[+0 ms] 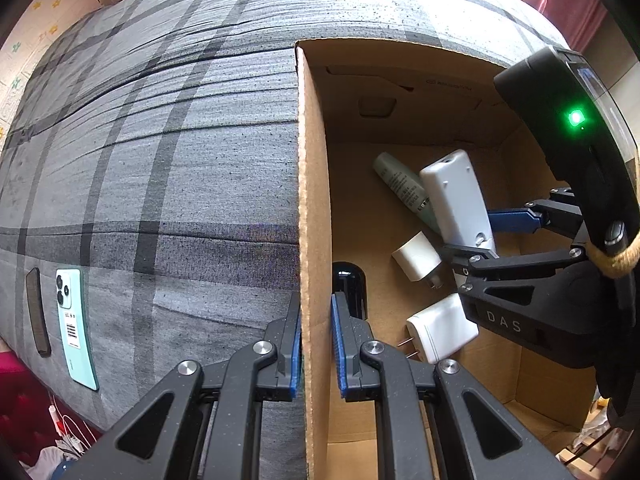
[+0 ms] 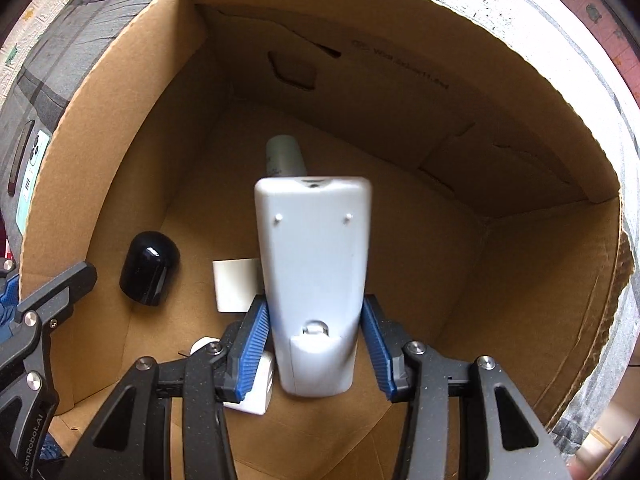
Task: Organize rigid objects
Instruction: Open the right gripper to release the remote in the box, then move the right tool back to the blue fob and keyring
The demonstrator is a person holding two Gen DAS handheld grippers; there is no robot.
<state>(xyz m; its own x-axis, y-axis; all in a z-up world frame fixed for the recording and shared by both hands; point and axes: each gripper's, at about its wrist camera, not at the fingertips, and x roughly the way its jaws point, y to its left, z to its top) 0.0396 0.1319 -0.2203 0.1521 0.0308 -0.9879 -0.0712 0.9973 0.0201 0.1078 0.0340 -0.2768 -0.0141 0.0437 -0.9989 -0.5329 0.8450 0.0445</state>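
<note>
a bed covered in grey plaid cloth (image 1: 160, 160) carries an open cardboard box (image 1: 314, 200), a mint phone (image 1: 76, 324) and a dark slim case (image 1: 38, 312).

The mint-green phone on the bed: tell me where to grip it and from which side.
Grip the mint-green phone across its two long edges near the middle, coming straight down from above. It lies flat, camera side up, on the plaid bedcover; keep clear of the dark slim object lying alongside it.
</note>
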